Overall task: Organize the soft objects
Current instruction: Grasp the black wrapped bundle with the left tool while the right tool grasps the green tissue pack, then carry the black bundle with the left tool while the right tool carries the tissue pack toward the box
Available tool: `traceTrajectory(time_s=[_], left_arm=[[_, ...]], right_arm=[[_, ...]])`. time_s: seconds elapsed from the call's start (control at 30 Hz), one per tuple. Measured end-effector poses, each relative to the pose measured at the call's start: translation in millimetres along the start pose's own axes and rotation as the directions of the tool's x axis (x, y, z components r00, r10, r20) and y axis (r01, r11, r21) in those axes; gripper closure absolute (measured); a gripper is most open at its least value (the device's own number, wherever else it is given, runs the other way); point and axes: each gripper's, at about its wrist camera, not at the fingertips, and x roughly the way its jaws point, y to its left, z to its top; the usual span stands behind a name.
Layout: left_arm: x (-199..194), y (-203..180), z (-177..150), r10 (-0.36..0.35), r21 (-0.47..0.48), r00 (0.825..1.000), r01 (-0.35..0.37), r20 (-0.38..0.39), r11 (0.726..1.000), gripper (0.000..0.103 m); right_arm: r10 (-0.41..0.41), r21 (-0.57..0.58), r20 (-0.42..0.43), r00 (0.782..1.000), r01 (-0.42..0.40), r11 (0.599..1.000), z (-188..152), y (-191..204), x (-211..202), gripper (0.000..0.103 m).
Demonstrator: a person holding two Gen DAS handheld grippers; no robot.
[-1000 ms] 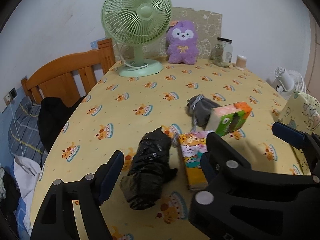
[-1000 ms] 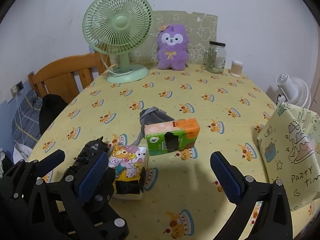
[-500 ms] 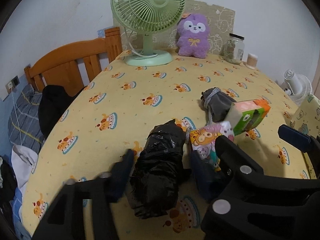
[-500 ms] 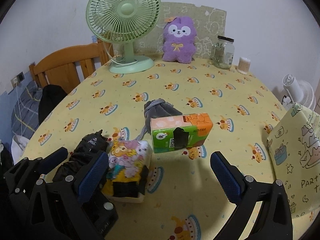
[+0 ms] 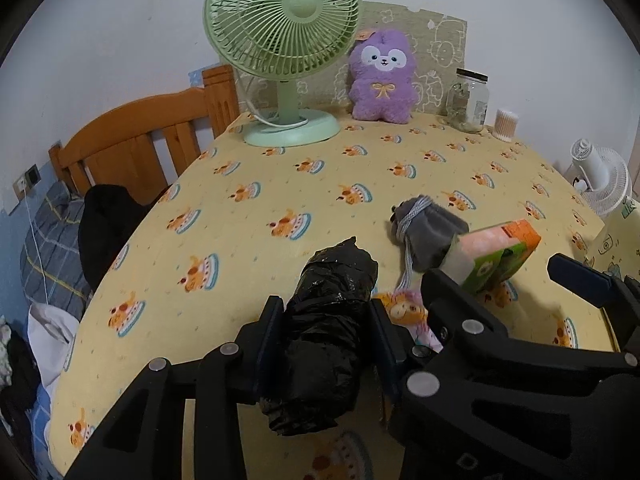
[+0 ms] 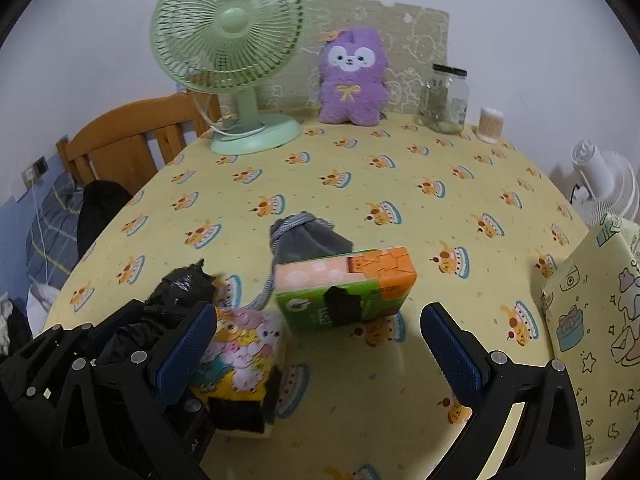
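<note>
Left gripper [image 5: 326, 330] clamped around black plastic bundle [image 5: 328, 336] near surface's [image 5: 280, 184] front edge; right gripper [image 6: 316, 344] spread wide before green tissue pack [image 6: 348, 292]. Pickup step; next, lifting clear.

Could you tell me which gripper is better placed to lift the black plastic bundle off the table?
Left. The left gripper already has its two fingers against either side of the black plastic bundle. The right gripper is open and empty, facing the green and orange tissue pack instead.
</note>
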Motion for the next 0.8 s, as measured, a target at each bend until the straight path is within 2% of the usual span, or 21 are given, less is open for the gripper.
traceTrajectory(time_s=[0.13,0.33,0.43,0.5,0.53,0.63,0.8], left_arm=[[6.4,-5.1,4.0,-0.034,0.013,0.999,0.034,-0.029,0.999,0.060],[11.9,-10.2,4.7,-0.031,0.027,0.998,0.033,-0.056,0.999,0.060],[12.4,-12.9,4.0,-0.027,0.040,0.998,0.029,-0.059,0.999,0.060],[12.8,-14.3,4.0,-0.022,0.044,0.998,0.025,-0.060,0.999,0.060],[12.3,-14.9,4.0,-0.023,0.045,0.998,0.025,-0.058,0.999,0.060],[9.7,-16.9,3.2,-0.024,0.048,0.999,0.027,-0.047,0.999,0.060],[1.5,-20.9,1.7,-0.037,0.053,0.999,0.038,-0.028,0.998,0.060]], right_arm=[[-0.011,-0.013,-0.008,1.000,0.010,1.000,4.7,-3.0,5.5,0.000],[0.011,-0.014,-0.018,1.000,-0.011,1.000,5.1,-6.0,13.2,0.002],[0.018,-0.011,-0.032,0.999,-0.019,1.000,4.4,-8.0,18.0,0.013],[0.019,-0.006,-0.045,0.999,-0.019,1.000,4.3,-10.0,20.7,0.026],[0.022,0.001,-0.049,0.999,-0.022,1.000,3.8,-11.2,21.0,0.029],[0.026,0.008,-0.049,0.998,-0.026,1.000,2.6,-12.2,17.9,0.034],[0.020,0.008,-0.029,0.999,-0.019,1.000,0.1,-13.4,6.3,0.035]])
